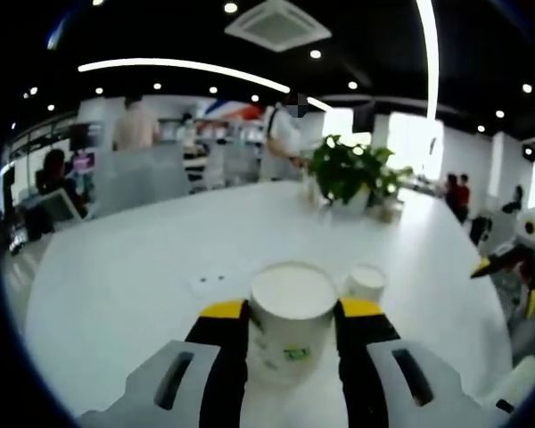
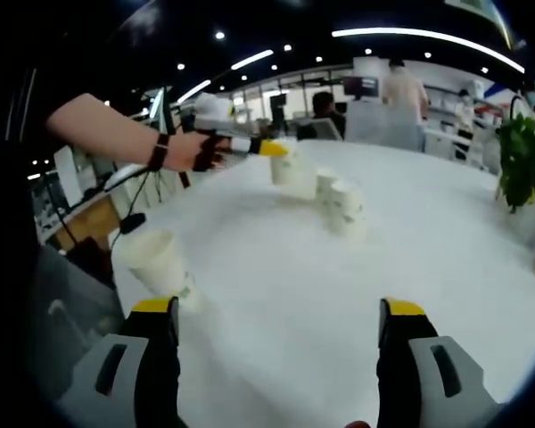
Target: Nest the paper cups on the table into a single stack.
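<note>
A white paper cup (image 1: 290, 323) with a small green mark sits between my left gripper's (image 1: 290, 310) yellow-tipped jaws, which press on both its sides. Just beyond it to the right stands a second cup (image 1: 366, 282). In the right gripper view, a hand holds the left gripper (image 2: 269, 149) with that cup (image 2: 290, 169) at its tip. Two more cups (image 2: 325, 183) (image 2: 346, 208) stand close beside it. Another cup (image 2: 156, 259) stands near the table's left edge, just ahead of my right gripper's left jaw. My right gripper (image 2: 281, 312) is open with nothing between its fingers; it also shows at the far right (image 1: 510, 266).
The round white table (image 2: 276, 267) carries a potted green plant (image 1: 348, 174) (image 2: 526, 156) at its far side. Chairs and a floor cable lie off the table's left edge (image 2: 116, 223). People stand among desks in the background.
</note>
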Motion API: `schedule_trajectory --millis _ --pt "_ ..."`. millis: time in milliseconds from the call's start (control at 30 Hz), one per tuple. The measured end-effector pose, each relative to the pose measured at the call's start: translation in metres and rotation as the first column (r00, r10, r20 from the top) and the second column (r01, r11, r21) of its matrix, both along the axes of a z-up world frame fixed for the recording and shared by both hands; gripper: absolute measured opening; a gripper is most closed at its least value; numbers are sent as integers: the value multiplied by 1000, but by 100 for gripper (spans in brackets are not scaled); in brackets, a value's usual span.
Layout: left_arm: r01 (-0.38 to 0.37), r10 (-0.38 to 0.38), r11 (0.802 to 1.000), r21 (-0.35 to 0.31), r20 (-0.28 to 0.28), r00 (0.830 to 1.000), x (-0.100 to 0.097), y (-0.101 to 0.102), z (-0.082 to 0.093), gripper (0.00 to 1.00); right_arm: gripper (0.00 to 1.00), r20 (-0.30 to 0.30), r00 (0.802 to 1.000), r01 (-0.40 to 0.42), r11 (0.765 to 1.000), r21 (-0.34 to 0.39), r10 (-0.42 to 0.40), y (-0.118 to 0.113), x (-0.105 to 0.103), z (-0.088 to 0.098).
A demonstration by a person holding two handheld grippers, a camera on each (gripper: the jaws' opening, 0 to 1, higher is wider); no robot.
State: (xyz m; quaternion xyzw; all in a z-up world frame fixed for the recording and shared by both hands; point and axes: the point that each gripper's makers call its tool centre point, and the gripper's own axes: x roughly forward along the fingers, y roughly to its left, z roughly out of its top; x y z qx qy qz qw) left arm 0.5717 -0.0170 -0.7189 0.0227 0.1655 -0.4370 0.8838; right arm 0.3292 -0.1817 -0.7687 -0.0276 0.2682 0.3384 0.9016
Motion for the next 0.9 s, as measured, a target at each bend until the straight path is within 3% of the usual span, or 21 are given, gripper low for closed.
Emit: schedule_trajectory --millis 367,900 --pt "11 -11 1000 -12 6 1000 -18 -5 17 36 91 22 1000 -3 1000 -5 3 -3 -7 11" --pt "79 -79 995 -56 2 997 -59 -26 41 36 91 41 999 9 1000 14 -10 0 -21 22"
